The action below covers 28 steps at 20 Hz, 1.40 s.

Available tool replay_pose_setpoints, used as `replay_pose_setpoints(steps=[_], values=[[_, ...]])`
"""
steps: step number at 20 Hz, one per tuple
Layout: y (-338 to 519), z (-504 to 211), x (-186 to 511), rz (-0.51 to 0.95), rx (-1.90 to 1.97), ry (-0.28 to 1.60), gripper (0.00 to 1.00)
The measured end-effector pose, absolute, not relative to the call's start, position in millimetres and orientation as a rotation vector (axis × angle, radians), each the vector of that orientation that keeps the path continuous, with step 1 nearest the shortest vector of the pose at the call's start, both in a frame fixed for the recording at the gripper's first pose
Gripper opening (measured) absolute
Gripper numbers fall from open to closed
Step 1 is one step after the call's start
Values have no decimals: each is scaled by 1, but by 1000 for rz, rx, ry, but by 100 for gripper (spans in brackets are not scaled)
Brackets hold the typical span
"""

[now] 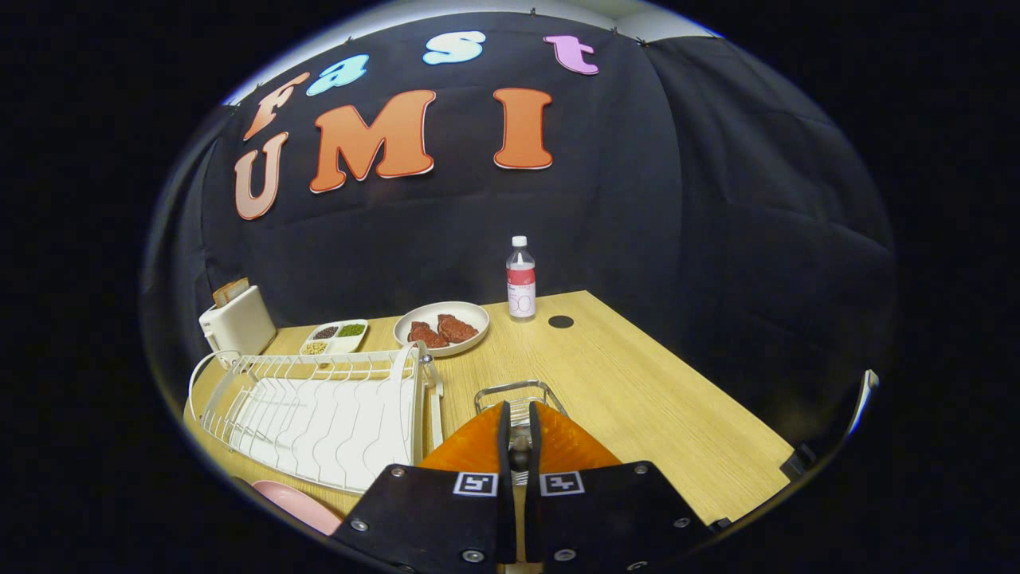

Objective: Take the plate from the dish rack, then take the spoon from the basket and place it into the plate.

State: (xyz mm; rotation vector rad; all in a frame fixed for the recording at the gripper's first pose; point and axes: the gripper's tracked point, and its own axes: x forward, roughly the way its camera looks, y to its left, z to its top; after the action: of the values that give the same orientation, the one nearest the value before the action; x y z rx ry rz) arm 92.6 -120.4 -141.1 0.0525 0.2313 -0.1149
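The spoon (pixel 519 456), as far as I can tell, is the small metal thing pinched between my fingers (pixel 519 446), which are closed almost together over the wire basket (pixel 518 396). The dish rack (pixel 319 410) beside it stands empty, and the pink plate (pixel 296 505) lies on the counter (pixel 637 383) near me. I judge the spoon stage underway: next, lift clear and carry across to that plate.
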Motion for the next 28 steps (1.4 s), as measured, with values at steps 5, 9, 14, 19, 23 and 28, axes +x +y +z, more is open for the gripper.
replay_pose_setpoints(steps=[5,9,14,19,23,28], values=[[-121,-110,74,-129,45,188,5],[-119,-81,50,-147,40,143,5],[-102,-71,9,-156,75,141,5],[-61,-73,-36,-125,86,147,5],[-21,-87,-58,-77,89,166,5],[29,-111,-69,11,112,203,5]])
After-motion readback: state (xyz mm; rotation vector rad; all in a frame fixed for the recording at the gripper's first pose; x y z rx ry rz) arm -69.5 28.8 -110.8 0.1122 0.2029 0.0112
